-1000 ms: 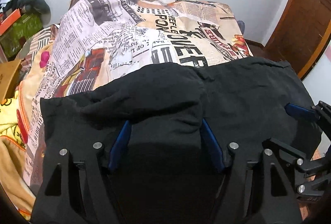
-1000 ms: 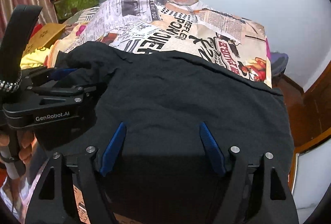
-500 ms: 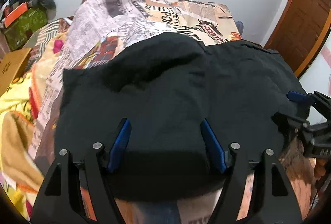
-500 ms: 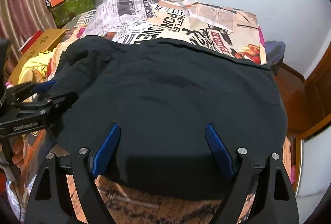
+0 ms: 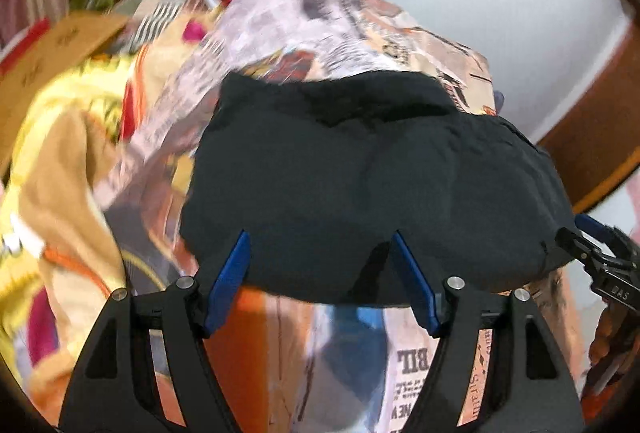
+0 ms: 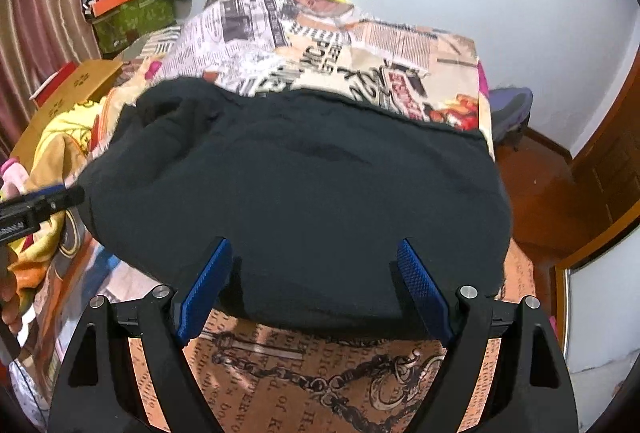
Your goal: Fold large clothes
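One black garment (image 6: 296, 193) lies in a rounded heap across the newspaper-print bedspread (image 6: 332, 45), its long axis running side to side, from the left gripper over to the right one. Its near hem faces both tools, and both are spread wide with nothing between their blue pads. The right gripper (image 6: 312, 285) sits squarely before the hem, the cloth edge reaching in between its fingers. The left gripper (image 5: 320, 273) is just short of the hem, towards the heap's left end, in a blurred view. From where I stand, the next grab looks like a straight reach forward onto that near edge, the right side closer. A cardboard box (image 6: 68, 89) sits off left.
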Tool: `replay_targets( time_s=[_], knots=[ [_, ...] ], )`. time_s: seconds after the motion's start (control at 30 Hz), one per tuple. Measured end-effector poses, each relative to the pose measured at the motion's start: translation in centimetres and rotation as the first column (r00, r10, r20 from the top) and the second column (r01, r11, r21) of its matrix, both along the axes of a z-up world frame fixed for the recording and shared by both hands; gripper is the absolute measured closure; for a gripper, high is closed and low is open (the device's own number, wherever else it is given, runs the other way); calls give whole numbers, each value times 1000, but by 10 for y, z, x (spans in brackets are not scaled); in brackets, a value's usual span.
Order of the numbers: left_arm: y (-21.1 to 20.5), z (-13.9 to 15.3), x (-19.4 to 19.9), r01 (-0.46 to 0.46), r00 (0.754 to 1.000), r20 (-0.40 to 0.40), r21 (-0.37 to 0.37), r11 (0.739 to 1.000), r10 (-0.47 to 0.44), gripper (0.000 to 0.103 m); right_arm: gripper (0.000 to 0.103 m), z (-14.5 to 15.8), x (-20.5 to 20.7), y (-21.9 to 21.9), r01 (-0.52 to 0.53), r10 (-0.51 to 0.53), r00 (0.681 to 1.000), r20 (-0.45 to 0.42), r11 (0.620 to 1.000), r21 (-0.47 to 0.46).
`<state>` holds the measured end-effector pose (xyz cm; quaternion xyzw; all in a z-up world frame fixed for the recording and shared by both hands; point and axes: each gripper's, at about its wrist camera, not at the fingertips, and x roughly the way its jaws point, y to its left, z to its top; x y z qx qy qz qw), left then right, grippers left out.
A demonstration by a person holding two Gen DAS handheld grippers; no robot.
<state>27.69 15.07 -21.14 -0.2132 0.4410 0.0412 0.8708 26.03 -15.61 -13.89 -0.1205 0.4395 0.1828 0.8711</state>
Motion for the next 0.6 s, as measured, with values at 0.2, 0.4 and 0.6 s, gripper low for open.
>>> replay_targets(
  time_s=[0.2, 0.4, 0.6],
  knots=[
    [32, -42, -3, -107, 993, -79, -314, 943, 86, 31, 21, -3, 5, 14, -13, 13, 1000, 15, 1000, -14],
    [52, -82, 0, -177, 984, -119, -603, 778, 132, 27, 21, -32, 11, 20, -23, 22, 997, -72, 999, -24],
    [66, -99, 5, -251, 965, -123, -684, 684, 232, 20, 20, -32, 13, 16, -16, 17, 997, -81, 1000, 21]
  ],
)
